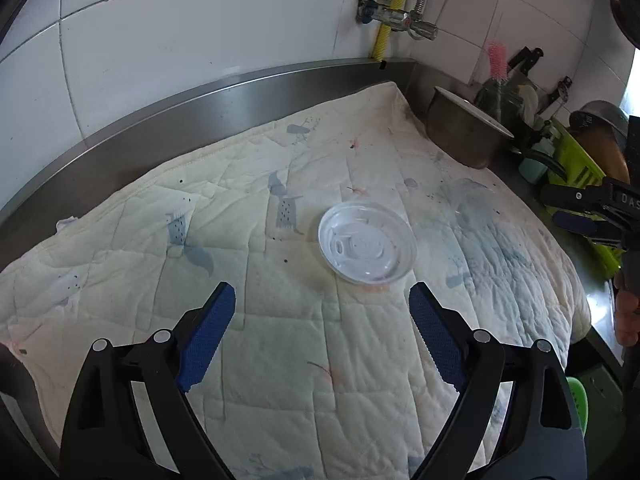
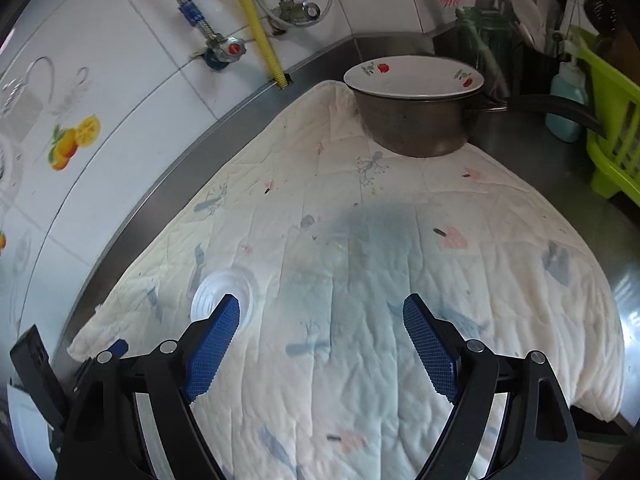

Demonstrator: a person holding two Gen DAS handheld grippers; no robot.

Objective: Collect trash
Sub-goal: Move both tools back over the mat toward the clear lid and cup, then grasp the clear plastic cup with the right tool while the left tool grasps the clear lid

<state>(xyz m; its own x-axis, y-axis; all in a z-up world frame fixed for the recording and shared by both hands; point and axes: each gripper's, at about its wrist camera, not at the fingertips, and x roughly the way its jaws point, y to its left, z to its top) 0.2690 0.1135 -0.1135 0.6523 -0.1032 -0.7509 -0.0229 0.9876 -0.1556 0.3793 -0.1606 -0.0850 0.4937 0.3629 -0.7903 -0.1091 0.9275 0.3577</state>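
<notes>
A round white plastic lid [image 1: 367, 242] lies flat on a quilted cream cloth [image 1: 240, 208] spread over the counter. My left gripper [image 1: 322, 292] hovers just short of the lid, open, with nothing between its blue pads [image 1: 210, 340]. In the right wrist view the same lid [image 2: 218, 286] shows at the left, partly behind one blue finger. My right gripper [image 2: 321, 300] is open over bare cloth [image 2: 400, 320] and holds nothing. It also shows at the right edge of the left wrist view as the right gripper [image 1: 592, 208]. A faint clear shape [image 1: 472, 200] lies right of the lid, too blurred to name.
A metal pot [image 2: 420, 128] with a flowered bowl [image 2: 412, 78] on it stands at the cloth's far corner. Beside it are a green dish rack [image 2: 612, 128], a blue bottle [image 2: 566, 100] and utensils. A steel rim [image 1: 200, 104] and a tiled wall with pipes [image 2: 248, 20] bound the back.
</notes>
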